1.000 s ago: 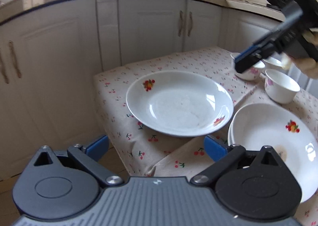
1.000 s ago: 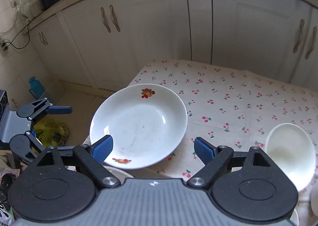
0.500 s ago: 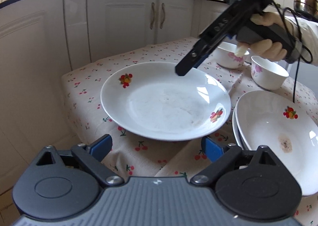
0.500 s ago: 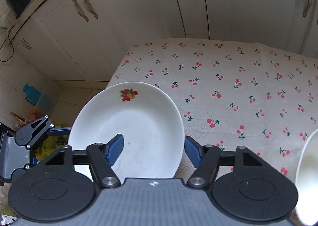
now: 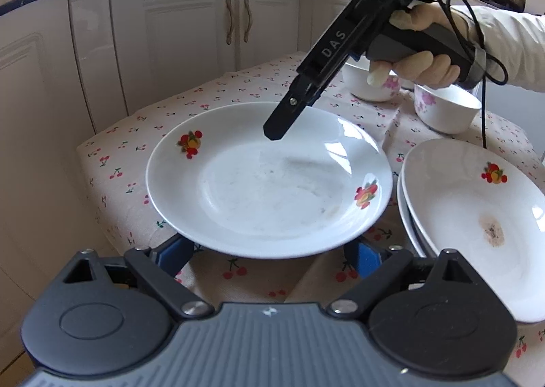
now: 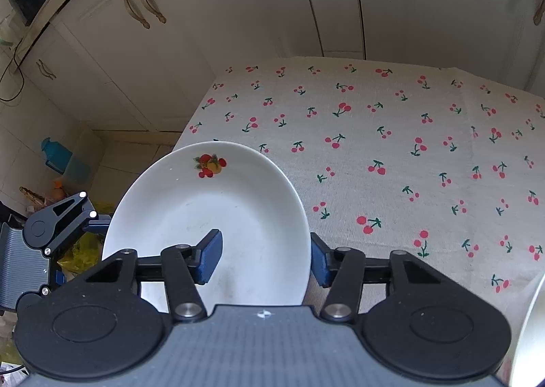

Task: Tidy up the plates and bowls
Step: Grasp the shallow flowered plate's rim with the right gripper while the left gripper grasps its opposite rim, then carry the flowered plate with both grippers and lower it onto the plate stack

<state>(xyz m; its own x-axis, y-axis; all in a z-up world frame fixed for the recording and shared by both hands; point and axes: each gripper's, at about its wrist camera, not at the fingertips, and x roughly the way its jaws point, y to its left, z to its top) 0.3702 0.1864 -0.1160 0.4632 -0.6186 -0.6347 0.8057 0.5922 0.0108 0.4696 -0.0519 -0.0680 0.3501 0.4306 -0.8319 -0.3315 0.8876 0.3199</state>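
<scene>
White kitchen cupboards stand behind a table with a cherry cloth. The right gripper is closing its jaws over the rim of a white plate; one finger sits inside the plate, one outside. The left gripper stays wide apart, with the plate's near edge just above its jaws. Two more stacked plates lie beside its right jaw.

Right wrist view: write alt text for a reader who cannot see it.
The right gripper is closing across the rim of a white plate with a fruit print, one finger inside and one outside. The plate sits at the corner of a table with a cherry-print cloth; white cabinets stand behind.
</scene>
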